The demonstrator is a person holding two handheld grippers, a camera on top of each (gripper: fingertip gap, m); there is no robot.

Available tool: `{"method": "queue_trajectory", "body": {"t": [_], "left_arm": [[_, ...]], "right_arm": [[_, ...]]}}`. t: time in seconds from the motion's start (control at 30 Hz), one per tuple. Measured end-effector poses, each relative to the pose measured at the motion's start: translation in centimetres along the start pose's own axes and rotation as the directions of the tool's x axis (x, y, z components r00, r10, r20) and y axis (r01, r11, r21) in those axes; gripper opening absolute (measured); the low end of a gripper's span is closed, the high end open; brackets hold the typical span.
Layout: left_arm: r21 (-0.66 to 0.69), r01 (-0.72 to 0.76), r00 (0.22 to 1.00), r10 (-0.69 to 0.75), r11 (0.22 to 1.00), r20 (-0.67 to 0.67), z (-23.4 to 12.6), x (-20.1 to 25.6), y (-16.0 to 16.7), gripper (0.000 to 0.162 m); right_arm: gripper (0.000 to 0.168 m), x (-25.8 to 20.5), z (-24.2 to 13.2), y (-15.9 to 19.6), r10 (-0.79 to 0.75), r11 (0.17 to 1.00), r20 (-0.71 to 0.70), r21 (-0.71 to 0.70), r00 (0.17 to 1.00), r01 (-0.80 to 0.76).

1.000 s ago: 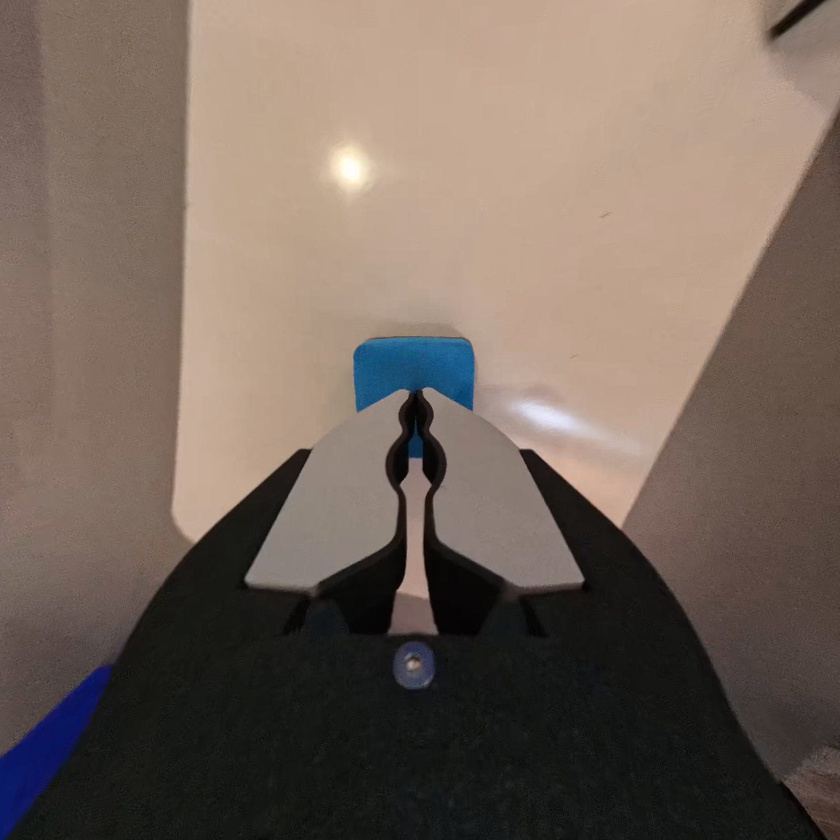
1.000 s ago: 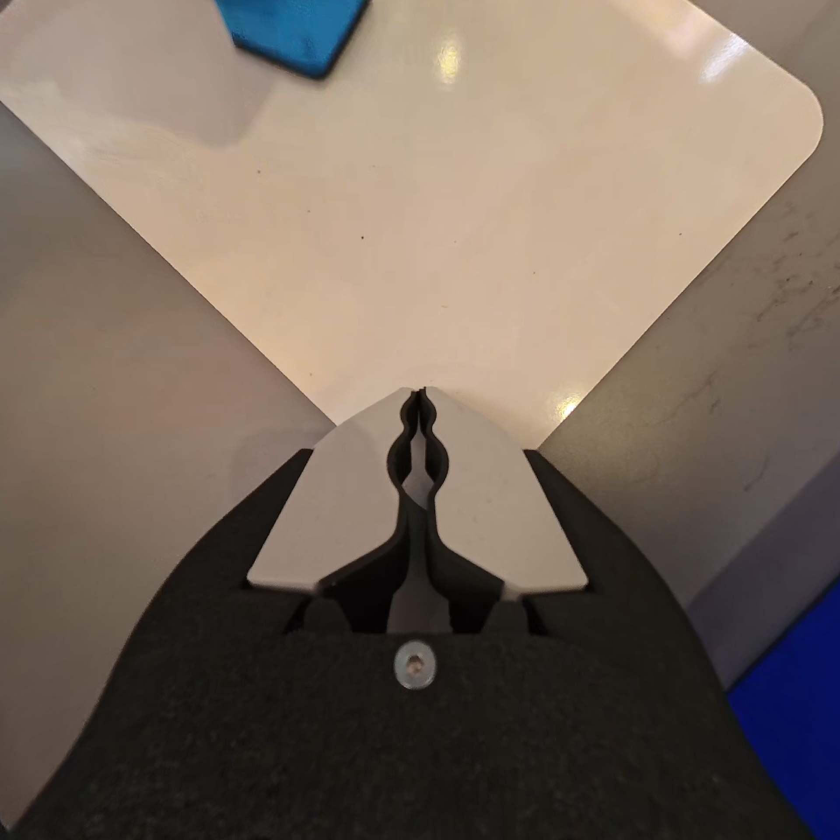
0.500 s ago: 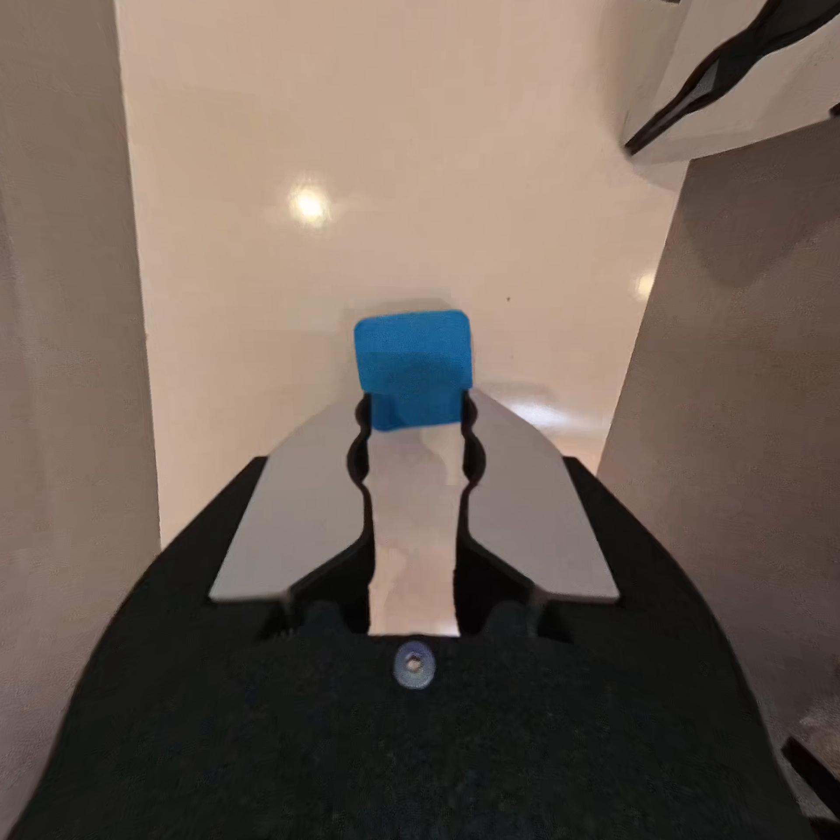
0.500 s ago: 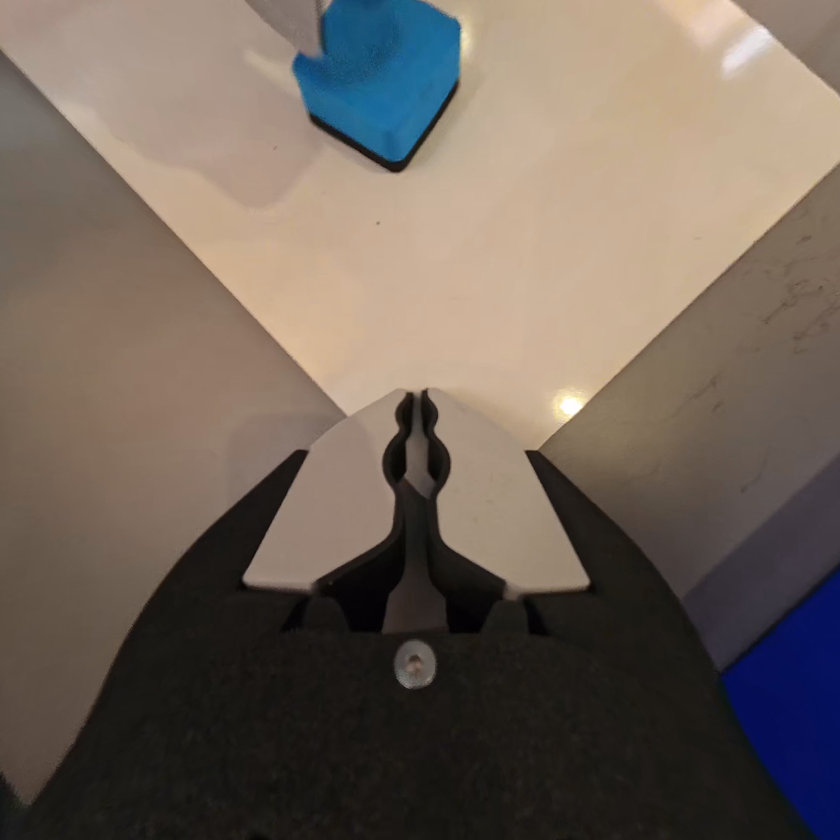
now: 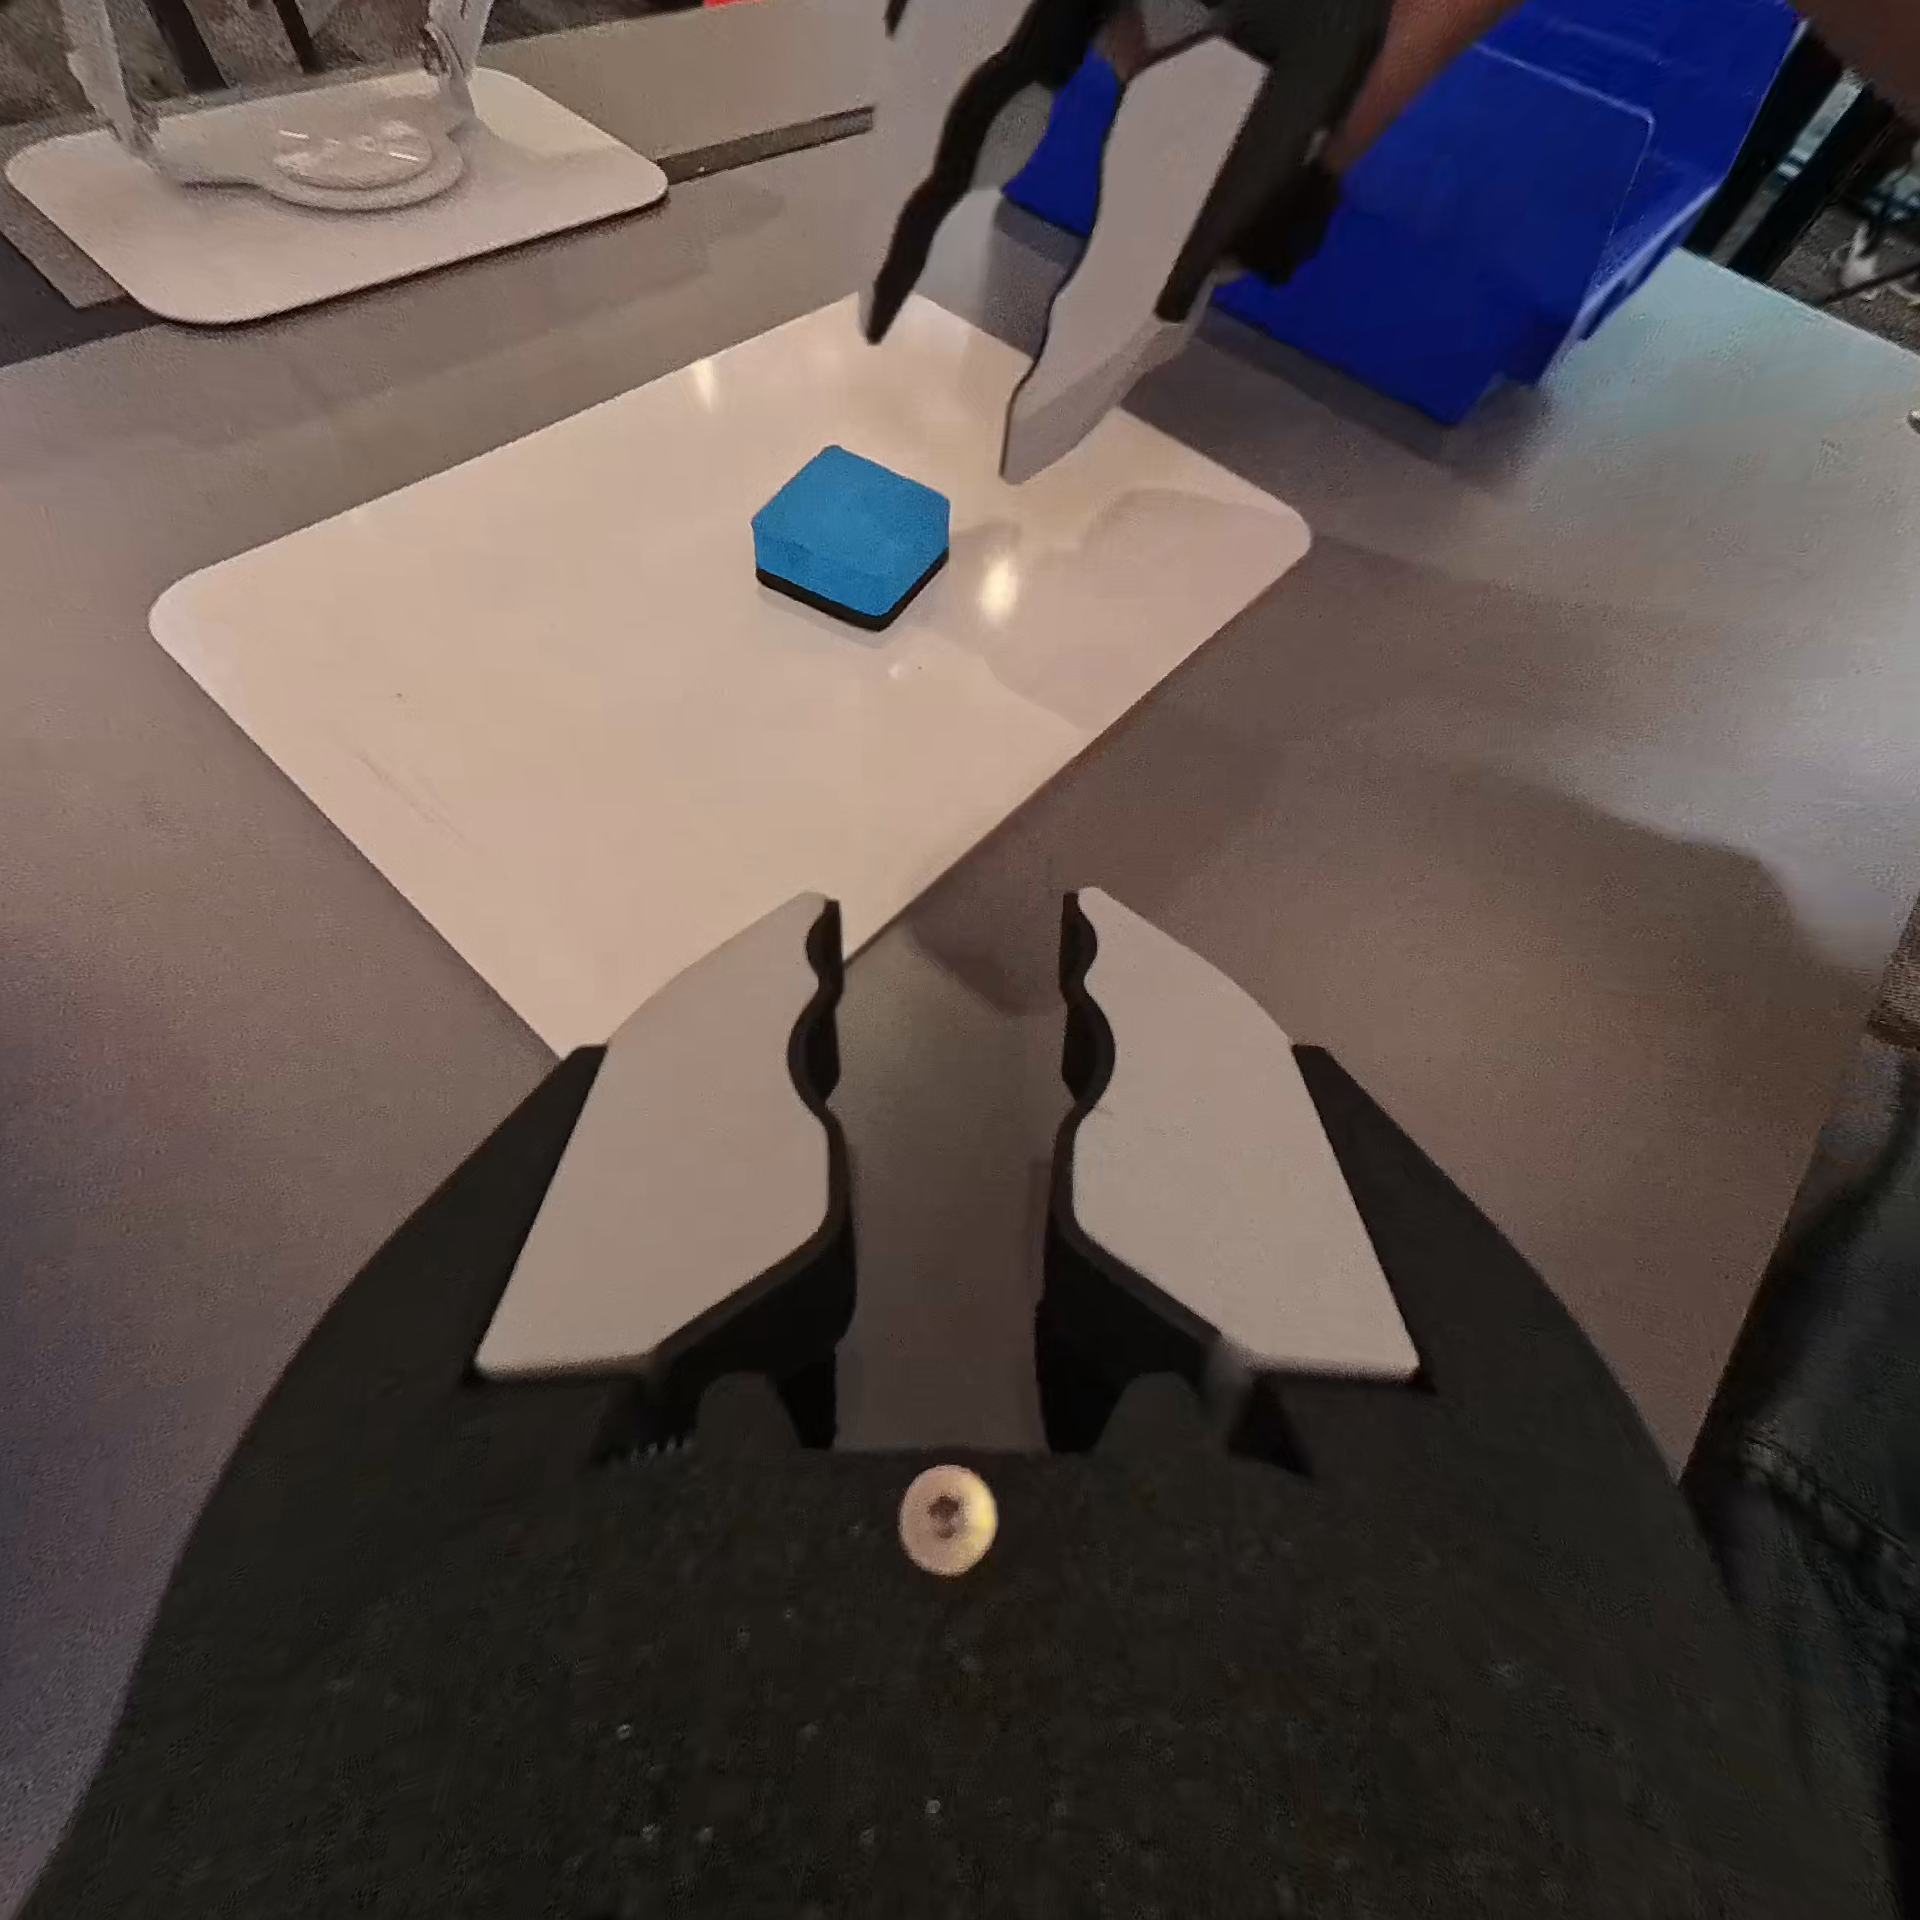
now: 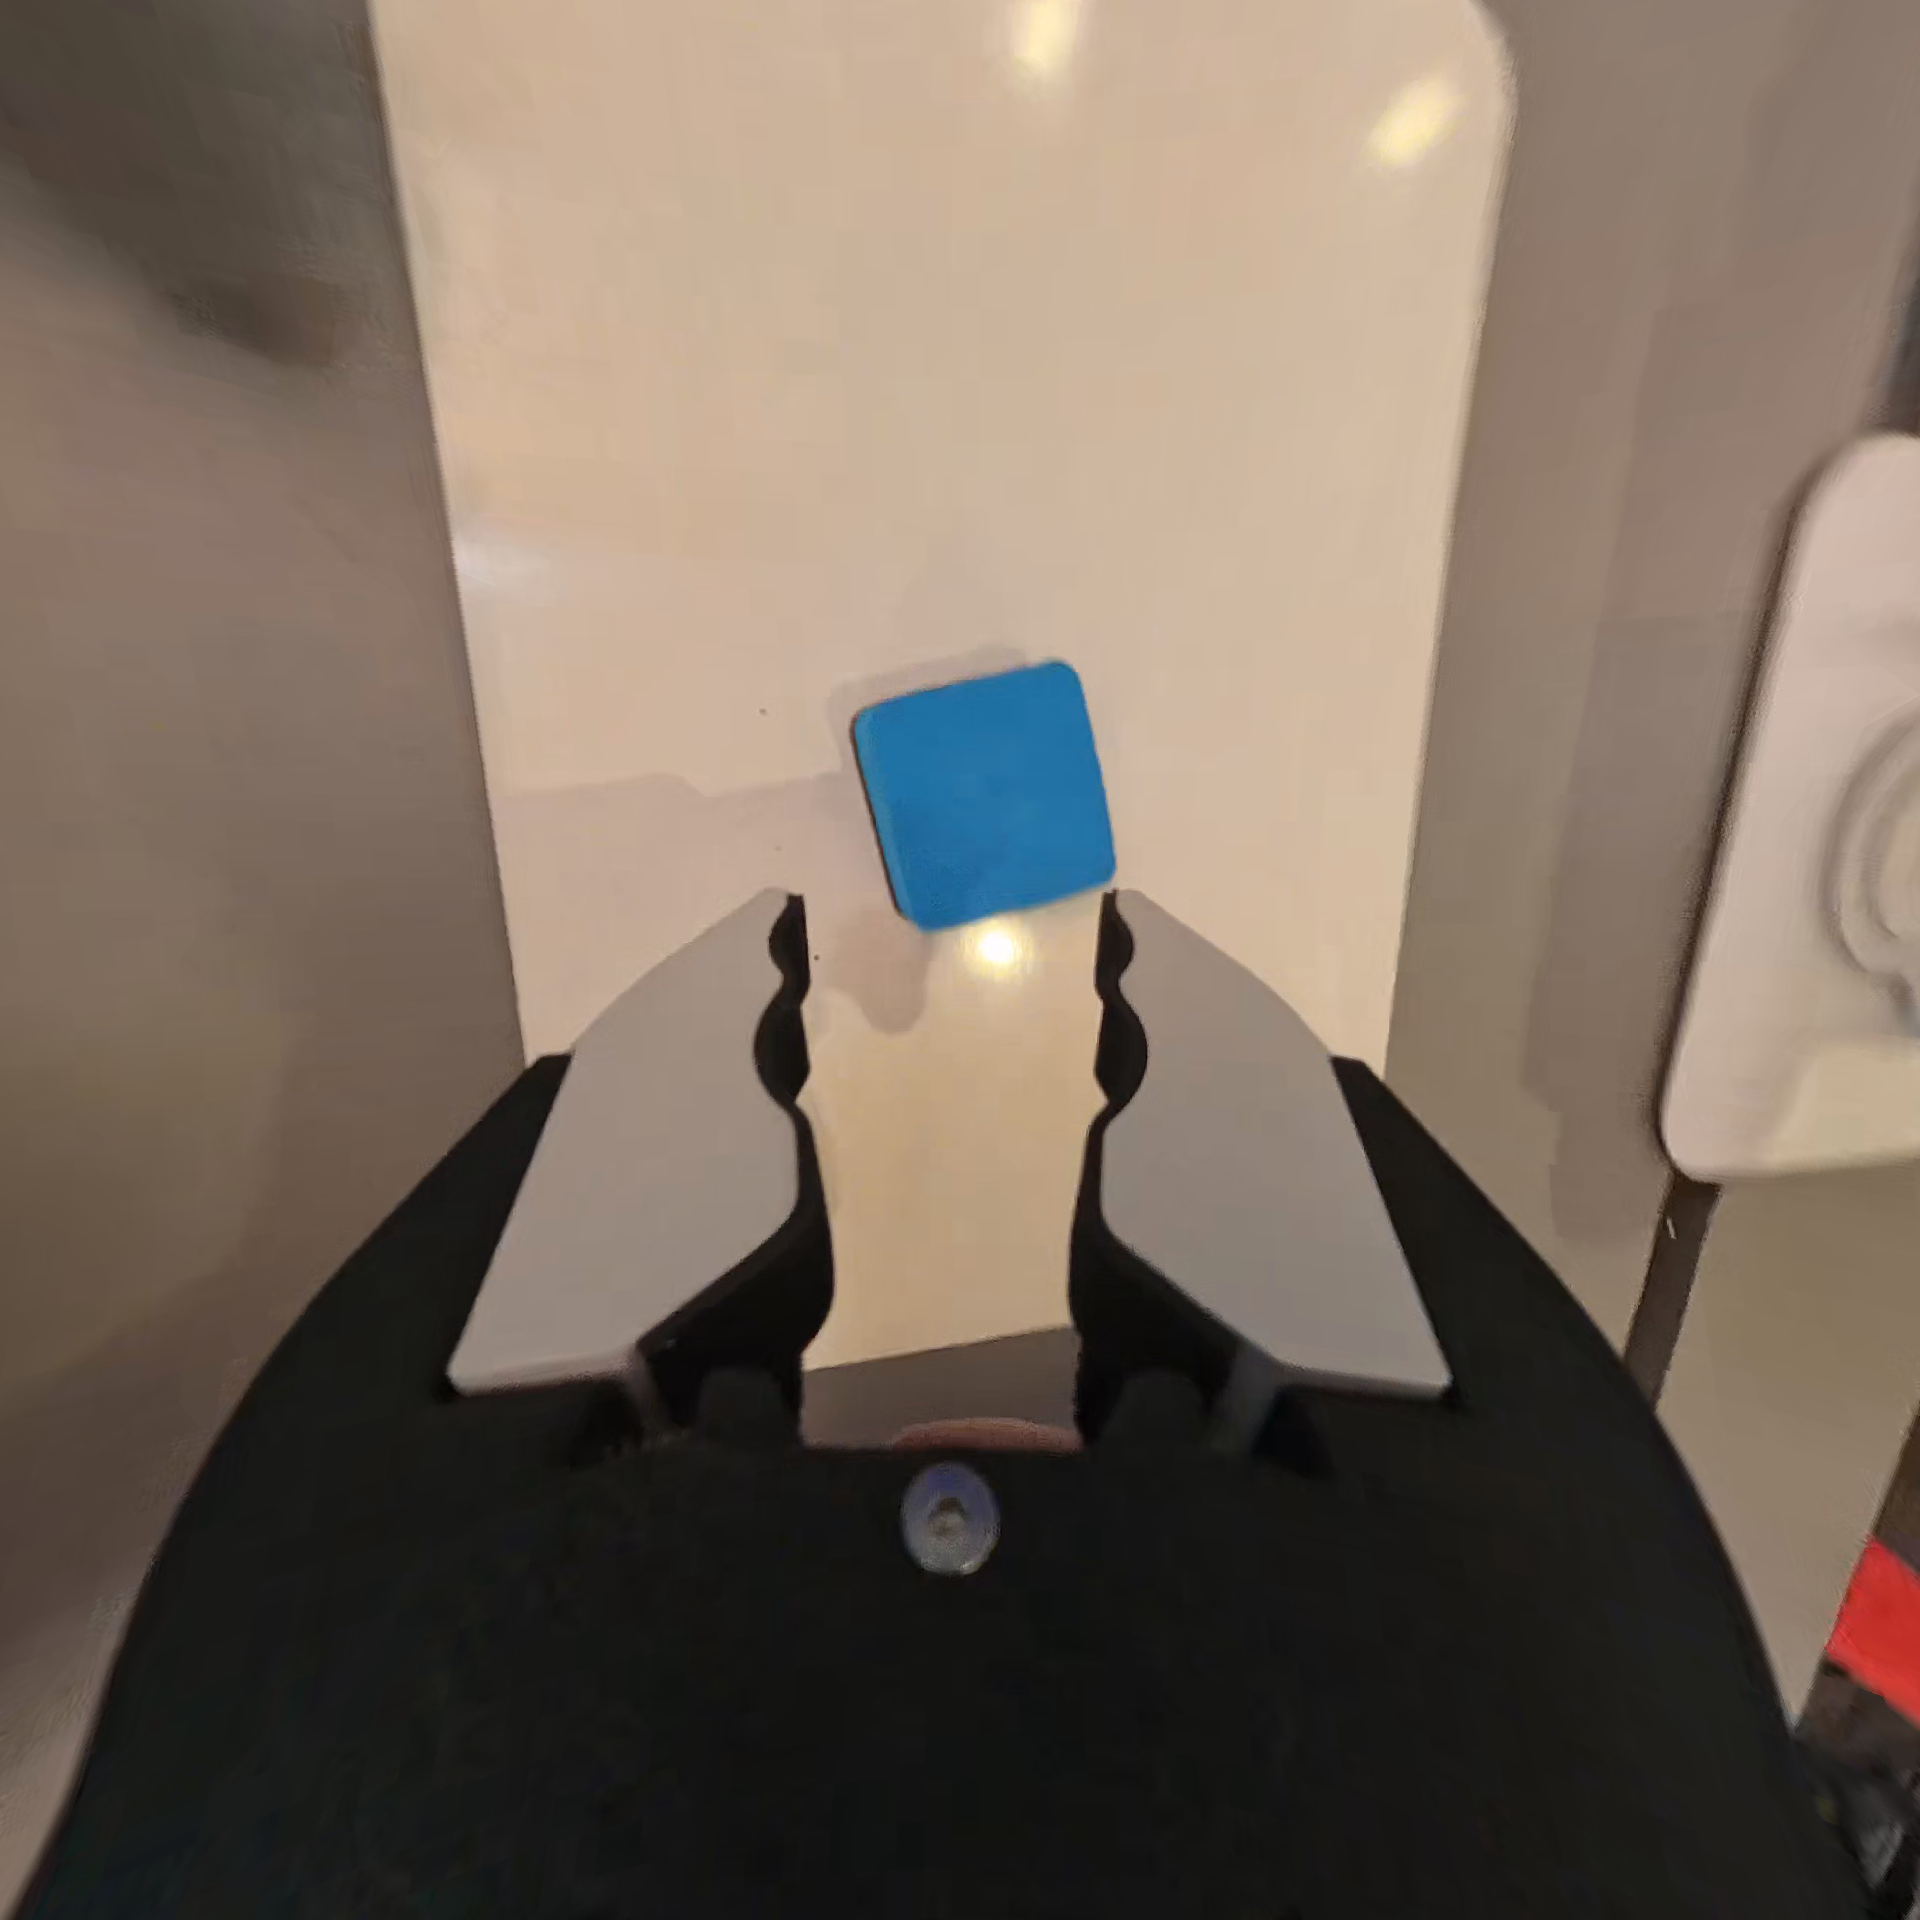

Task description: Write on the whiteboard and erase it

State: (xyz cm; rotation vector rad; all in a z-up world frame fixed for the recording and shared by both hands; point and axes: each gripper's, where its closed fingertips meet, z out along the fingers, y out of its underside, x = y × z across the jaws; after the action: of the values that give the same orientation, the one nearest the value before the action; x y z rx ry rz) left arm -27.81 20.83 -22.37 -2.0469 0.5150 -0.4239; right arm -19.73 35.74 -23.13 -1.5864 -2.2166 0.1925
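Now the blue eraser [image 5: 850, 538] sits flat on the whiteboard [image 5: 582, 727], black felt side down, which is just how it needs to lie to wipe. Nobody has hold of it. The left claw [image 5: 948, 920] hangs back over the grey counter [image 5: 1507, 779] off the board's near corner, jaws parted and empty, leaving the board free. The right claw [image 6: 950, 909] hovers above the board with the eraser just beyond its tips, jaws spread wider than the block and gripping nothing; that looks to me like a line-up for a pinch across the foam sides. The board's surface reads clean, no marks I can make out, and no marker is in view. Off to the side a second white board [image 5: 343, 239] carries a clear glass vessel [image 5: 301, 125], and a blue bin [image 5: 1455, 208] stands behind the right claw, well clear of the work.
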Motion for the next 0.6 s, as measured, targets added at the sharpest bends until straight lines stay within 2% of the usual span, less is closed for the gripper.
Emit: {"method": "queue_trajectory", "body": {"t": [0.07,0.13,0.2,0.33,0.47,0.6], "left_arm": [[-0.015,-0.024,1.0,0.024,1.0,-0.005,-0.3,0.6,0.9,0.037],[-0.036,-0.074,0.997,0.074,0.997,-0.02,-0.4,1.2,1.1,0.038],[-0.024,-0.098,0.995,0.098,0.995,-0.011,-0.5,1.4,0.8,0.038],[-0.012,-0.05,0.993,0.049,0.999,-0.108,-0.3,3.0,1.1,0.038],[-0.044,-0.086,0.992,0.081,0.995,-0.095,0.0,2.8,1.7,0.038],[-0.056,-0.114,0.993,0.112,0.992,-0.05,-0.1,2.0,2.2,0.037]], "right_arm": [[0.053,0.1,1.4,-0.5,-0.077,0.994,0.094,-0.066,0.993,0.083],[0.05,0.5,2.5,-0.8,-0.137,0.983,0.129,-0.101,0.982,0.15],[0.051,0.7,3.5,-0.6,-0.139,0.977,0.165,-0.136,0.976,0.163],[0.053,0.0,5.0,-0.6,-0.105,0.979,0.226,-0.149,0.968,0.141],[0.053,0.1,5.0,-0.4,-0.099,0.976,0.174,-0.173,0.98,0.129],[0.053,0.7,1.7,-2.5,0.027,0.998,0.104,-0.059,0.994,-0.021]]}}
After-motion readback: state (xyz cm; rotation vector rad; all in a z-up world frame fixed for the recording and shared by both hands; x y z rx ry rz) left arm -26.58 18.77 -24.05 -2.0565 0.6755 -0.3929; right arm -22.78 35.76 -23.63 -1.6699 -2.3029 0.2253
